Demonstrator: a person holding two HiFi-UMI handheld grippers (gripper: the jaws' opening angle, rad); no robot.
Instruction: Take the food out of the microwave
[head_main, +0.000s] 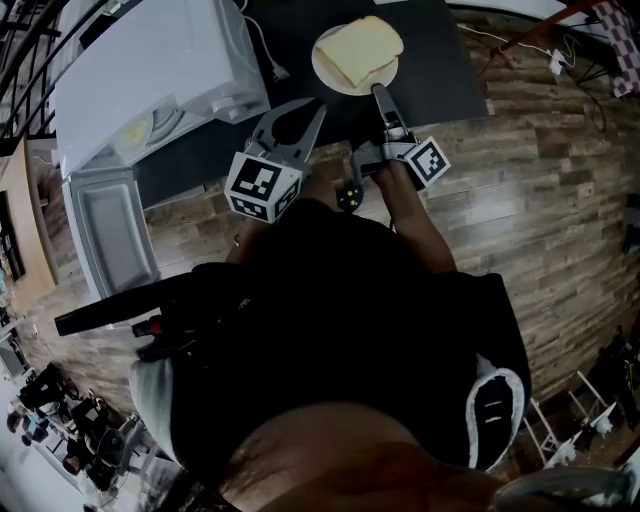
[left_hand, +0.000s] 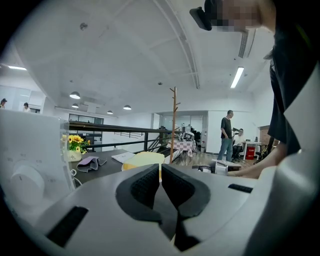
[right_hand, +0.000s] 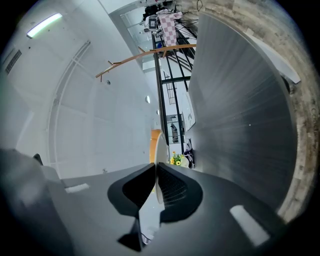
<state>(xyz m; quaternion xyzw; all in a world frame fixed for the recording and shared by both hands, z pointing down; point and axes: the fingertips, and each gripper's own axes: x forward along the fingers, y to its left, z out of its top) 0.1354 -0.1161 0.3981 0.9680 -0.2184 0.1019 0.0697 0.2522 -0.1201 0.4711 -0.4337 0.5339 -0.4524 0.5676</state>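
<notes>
Dark table: yellow food on white plate, microwave open.

Cut off, covered
White boxy microwave runs past the far edge; right gripper covers near rim of round white plate.

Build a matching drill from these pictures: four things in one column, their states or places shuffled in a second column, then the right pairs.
Things
1. microwave door
2. right tongs
3. left tongs
4. plate with yellow food

States or places
A. shut, nothing between them
B. outside the microwave, over the dark table
C. swung open
D. shut on the plate's rim

Pairs: 1-C; 2-D; 3-A; 4-B
</notes>
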